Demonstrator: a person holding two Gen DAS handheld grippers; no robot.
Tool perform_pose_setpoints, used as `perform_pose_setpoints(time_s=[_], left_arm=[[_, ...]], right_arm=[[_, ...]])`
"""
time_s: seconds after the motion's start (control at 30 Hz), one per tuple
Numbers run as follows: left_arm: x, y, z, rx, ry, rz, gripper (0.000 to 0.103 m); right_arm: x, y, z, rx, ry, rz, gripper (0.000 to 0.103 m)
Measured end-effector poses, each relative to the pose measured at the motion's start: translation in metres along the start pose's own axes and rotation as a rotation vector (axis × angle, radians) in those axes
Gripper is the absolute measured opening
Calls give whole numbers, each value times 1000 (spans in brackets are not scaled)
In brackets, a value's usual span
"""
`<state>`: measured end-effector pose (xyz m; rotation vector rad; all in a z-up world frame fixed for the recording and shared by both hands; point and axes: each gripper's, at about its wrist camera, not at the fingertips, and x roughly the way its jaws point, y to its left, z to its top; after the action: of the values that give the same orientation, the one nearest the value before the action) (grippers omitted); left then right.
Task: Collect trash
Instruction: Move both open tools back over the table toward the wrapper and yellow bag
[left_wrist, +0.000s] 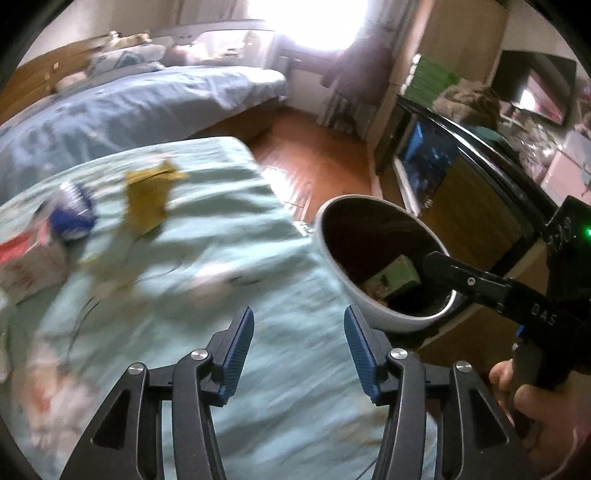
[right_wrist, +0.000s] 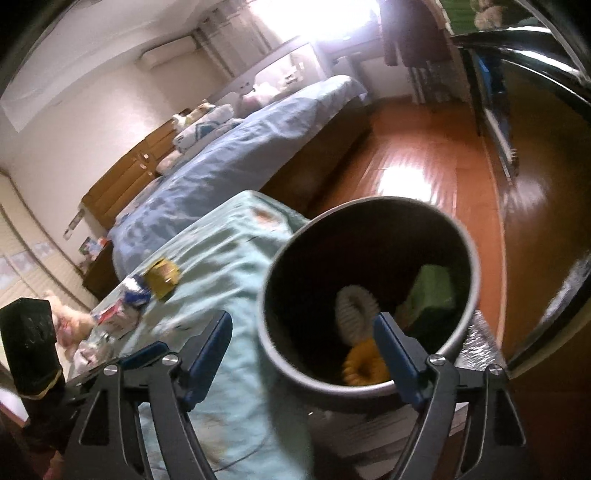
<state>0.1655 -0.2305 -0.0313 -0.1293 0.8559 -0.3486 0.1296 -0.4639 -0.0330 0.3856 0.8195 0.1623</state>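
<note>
Wrappers (left_wrist: 147, 195) lay left of the bin (left_wrist: 373, 310); left tool (left_wrist: 299, 350) spread empty, right tool (right_wrist: 303, 354) spread over it; grip one squarely.

Blown-out window (left_wrist: 314, 22) glare, glossy floor (right_wrist: 417, 177) reflecting it, motion blur smearing bedspread (left_wrist: 207, 236), fisheye-bent edges, dark corners

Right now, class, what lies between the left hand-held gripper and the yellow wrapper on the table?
Only bare, rumpled teal cloth separates the left hand-held gripper from the yellow wrapper, as the left wrist view shows, though blurred.
</note>
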Motion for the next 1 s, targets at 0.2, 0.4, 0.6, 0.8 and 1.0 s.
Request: perform_pose_setpoints(time_s=[0.2, 0.4, 0.6, 0.8, 1.0], left_arm=[[-38, 22, -24, -55, -39, 56, 53], [-71, 40, -47, -115, -68, 108, 54], [-97, 55, -64, -171, -98, 166, 54], [-127, 72, -79, -224, -139, 228, 55], [-147, 84, -87, -281, -167, 311, 58]], right_arm=[[7, 34, -13, -38, 27, 55, 81], [18, 64, -26, -81, 64, 92, 81], [29, 87, -31, -122, 91, 114, 81], [39, 108, -34, -164, 105, 134, 81], [54, 126, -35, -203, 118, 144, 81]])
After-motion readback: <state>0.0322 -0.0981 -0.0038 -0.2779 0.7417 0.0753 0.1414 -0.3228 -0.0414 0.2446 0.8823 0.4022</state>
